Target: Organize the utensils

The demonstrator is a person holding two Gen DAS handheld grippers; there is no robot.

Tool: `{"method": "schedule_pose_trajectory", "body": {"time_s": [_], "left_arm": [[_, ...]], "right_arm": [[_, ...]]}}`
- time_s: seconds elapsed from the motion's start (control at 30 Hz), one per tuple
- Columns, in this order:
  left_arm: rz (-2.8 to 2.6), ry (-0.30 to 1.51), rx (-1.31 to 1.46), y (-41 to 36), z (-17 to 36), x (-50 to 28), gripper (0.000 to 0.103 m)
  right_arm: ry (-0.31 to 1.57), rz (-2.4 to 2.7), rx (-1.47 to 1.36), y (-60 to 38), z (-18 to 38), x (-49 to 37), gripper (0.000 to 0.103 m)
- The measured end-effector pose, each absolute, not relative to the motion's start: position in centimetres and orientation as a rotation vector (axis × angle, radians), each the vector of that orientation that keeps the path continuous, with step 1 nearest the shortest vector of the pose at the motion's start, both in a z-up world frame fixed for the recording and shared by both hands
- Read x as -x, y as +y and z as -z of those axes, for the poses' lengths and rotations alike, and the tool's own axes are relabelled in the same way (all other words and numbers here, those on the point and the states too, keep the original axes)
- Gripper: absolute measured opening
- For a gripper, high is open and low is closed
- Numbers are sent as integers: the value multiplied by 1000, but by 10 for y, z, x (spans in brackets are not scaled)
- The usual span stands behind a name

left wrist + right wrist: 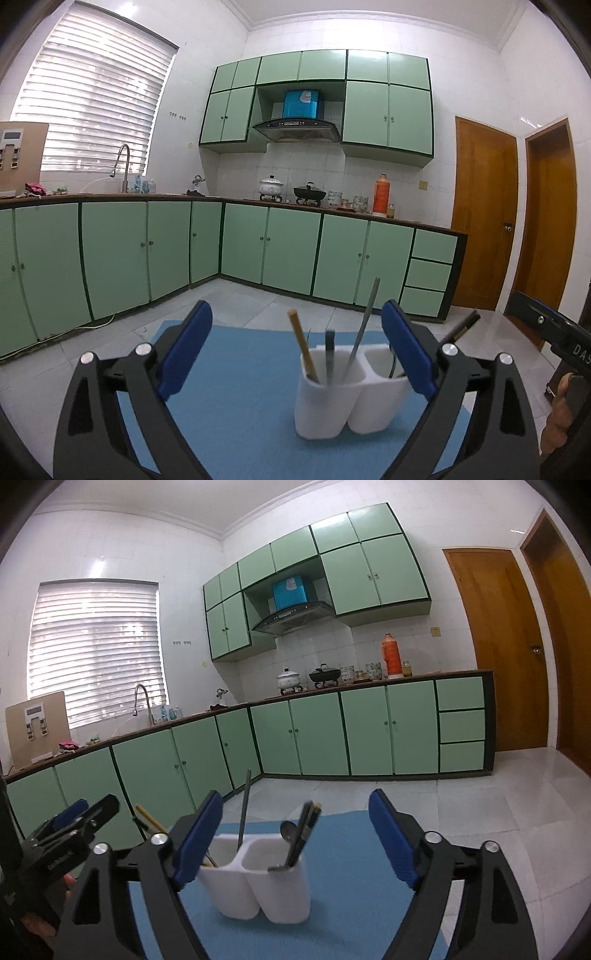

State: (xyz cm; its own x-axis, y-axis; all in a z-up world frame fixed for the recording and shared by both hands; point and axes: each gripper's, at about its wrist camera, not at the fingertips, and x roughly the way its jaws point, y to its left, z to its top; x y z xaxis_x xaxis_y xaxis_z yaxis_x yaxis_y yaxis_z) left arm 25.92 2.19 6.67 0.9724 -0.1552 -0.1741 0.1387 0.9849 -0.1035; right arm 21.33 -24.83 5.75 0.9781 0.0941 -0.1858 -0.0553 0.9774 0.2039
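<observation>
Left wrist view, lower part of the frame: my left gripper (295, 354) stands wide open with nothing between its blue pads, and the white plastic two-compartment utensil holder (343, 398) sits just beyond it on the blue woven placemat (240, 387), right of centre. In the holder's left compartment I see bamboo chopsticks (301, 343), a dark-handled utensil (329, 354) and a long grey metal-handled utensil (364, 325) leaning right.

Right wrist view shows my right gripper (295, 838) equally wide open and empty, the holder low in the frame between its fingers. From here the right compartment carries a steel spoon (288, 830) and a dark-handled utensil with a gold band (308, 827).

No loose utensil shows on the mat, so I judge the sorting close to done, both grippers free above the holder. Any next move would call for spotting a piece outside these views, or straightening the leaning ones without tipping the light holder.

Beyond, across the pale tiled floor (258, 299), green kitchen cabinets (288, 251) fill the middle of both frames.
</observation>
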Motion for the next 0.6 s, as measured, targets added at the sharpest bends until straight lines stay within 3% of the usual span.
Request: {"method": "schedule_pose_trajectory", "body": {"time_s": [0.2,0.6], "left_arm": [[144,221,94,28,-63,-233,96],[145,317,47,26,-40,-190,97]], "right_arm": [[238,-58,-197,-254,-47,-190,92],[371,-1,-162,-251,-25,-156,97]]}}
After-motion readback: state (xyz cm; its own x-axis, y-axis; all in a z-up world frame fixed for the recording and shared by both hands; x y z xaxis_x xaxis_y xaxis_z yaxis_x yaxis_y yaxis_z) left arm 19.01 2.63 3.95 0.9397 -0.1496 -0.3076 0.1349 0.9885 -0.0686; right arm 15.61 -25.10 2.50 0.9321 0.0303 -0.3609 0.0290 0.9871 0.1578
